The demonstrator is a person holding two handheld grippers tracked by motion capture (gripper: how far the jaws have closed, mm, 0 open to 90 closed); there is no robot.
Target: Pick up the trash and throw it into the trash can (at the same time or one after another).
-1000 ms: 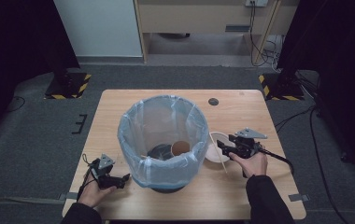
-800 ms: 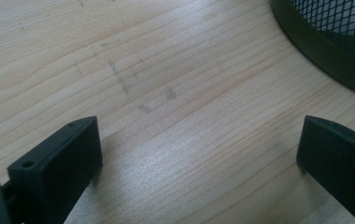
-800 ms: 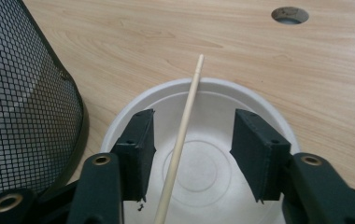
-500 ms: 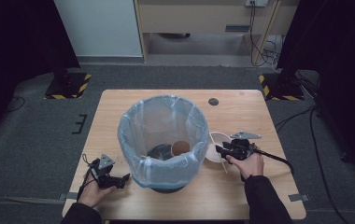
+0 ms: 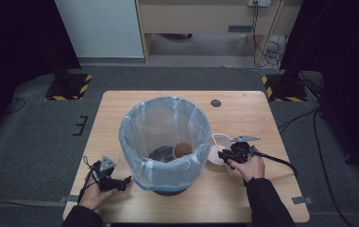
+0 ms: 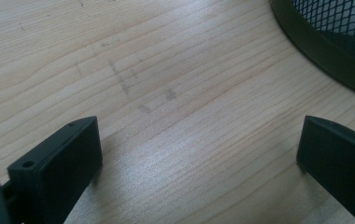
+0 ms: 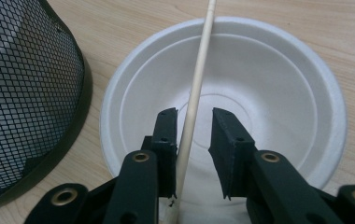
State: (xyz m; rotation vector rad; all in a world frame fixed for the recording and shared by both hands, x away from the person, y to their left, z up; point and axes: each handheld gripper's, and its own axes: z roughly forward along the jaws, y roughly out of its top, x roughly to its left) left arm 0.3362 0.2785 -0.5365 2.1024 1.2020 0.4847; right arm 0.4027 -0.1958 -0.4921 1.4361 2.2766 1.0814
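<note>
One chopstick (image 7: 195, 98) lies across the white bowl (image 7: 278, 93) near the desk's right edge. My right claw (image 7: 193, 122) has been closing around it, not yet pinching. My left claw (image 6: 199, 154) stands apart.

Wooden table (image 5: 243, 198): light, rectangular, grain visible. Round dark disc (image 5: 216, 103) on tabletop near far edge, well apart from bin. Grey carpeted floor (image 5: 31, 142) around table. Yellow-black striped base plates (image 5: 69, 87) on floor at far left and far right. Cables (image 5: 265, 47) on floor beyond table. Light wooden cabinet (image 5: 206, 19) and pale panel (image 5: 99, 28) at back. Dark curtains on both sides.
</note>
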